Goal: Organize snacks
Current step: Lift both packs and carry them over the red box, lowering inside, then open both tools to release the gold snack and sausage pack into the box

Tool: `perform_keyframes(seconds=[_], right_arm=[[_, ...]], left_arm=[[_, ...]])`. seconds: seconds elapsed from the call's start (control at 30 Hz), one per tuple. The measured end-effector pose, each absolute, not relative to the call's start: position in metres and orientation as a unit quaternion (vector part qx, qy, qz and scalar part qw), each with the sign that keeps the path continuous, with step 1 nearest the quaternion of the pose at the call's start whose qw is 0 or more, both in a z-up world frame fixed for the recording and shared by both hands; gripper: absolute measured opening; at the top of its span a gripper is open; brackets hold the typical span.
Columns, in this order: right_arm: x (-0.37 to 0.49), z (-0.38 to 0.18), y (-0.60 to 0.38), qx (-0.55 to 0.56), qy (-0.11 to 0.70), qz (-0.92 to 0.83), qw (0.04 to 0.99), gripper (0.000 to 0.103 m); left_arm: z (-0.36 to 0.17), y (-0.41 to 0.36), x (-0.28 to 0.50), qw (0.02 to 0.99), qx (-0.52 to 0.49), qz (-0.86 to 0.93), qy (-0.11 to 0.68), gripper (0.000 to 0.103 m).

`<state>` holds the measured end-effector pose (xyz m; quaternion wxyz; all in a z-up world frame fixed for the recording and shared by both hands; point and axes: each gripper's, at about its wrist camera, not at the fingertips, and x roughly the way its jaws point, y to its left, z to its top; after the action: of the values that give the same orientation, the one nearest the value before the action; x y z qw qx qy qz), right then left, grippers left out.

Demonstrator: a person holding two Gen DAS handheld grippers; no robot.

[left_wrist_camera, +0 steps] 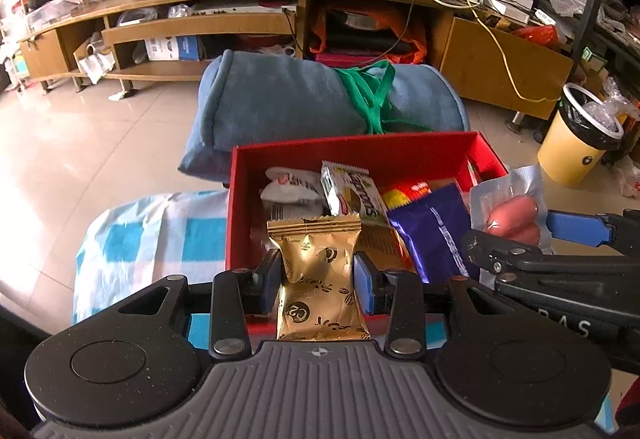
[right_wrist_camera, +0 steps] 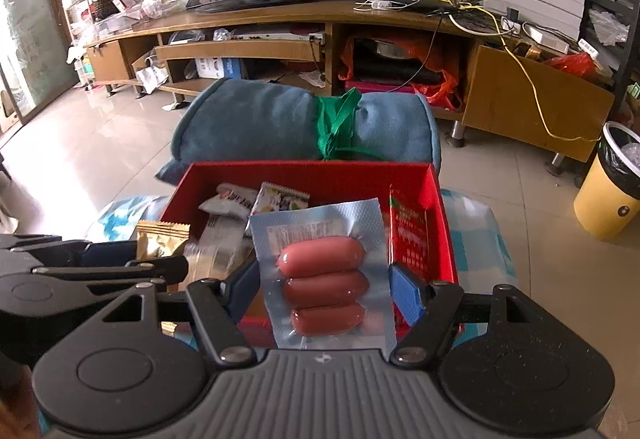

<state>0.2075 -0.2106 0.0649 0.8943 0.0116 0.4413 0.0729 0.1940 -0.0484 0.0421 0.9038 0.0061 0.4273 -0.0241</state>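
I'm pinching a gold coffee sachet (left_wrist_camera: 320, 279) in my left gripper (left_wrist_camera: 316, 275) and clamping a vacuum-packed sausage pack (right_wrist_camera: 324, 279) in my right gripper (right_wrist_camera: 324, 285), both hanging over the red box (left_wrist_camera: 360, 149).

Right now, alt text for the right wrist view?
The right tongs grip a clear pack of three sausages above a red box of snack packets. At left, the left tongs hold a gold packet.

Glossy gold foil packet (left_wrist_camera: 320, 279), clear plastic sausage pack (right_wrist_camera: 324, 275), red cardboard box (left_wrist_camera: 360, 149)
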Motion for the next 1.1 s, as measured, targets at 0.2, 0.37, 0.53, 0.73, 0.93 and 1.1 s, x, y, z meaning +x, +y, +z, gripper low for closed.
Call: perform_keyframes(seconds=[0.2, 0.37, 0.53, 0.73, 0.93, 1.1], right_arm=[[0.235, 0.047, -0.211, 0.016, 0.453, 0.063, 0.889, 0.068], [0.246, 0.039, -0.213, 0.018, 0.458, 0.059, 0.887, 0.068], [0.256, 0.030, -0.213, 0.020, 0.465, 0.057, 0.883, 0.068], [0.264, 0.017, -0.211, 0.018, 0.476, 0.054, 0.877, 0.068], [0.268, 0.010, -0.214, 0.021, 0.482, 0.047, 0.875, 0.068], [0.269, 0.008, -0.215, 0.019, 0.484, 0.042, 0.874, 0.068]], left_arm=[[0.029, -0.049, 0.214, 0.897, 0.005, -0.017, 0.441, 0.046], [0.024, -0.050, 0.224, 0.894, 0.005, -0.013, 0.447, 0.046], [0.018, -0.052, 0.233, 0.892, 0.008, -0.007, 0.452, 0.046], [0.007, -0.053, 0.241, 0.887, 0.013, 0.000, 0.462, 0.047], [0.005, -0.057, 0.244, 0.887, 0.016, 0.000, 0.462, 0.047], [0.002, -0.060, 0.245, 0.886, 0.021, 0.000, 0.463, 0.049]])
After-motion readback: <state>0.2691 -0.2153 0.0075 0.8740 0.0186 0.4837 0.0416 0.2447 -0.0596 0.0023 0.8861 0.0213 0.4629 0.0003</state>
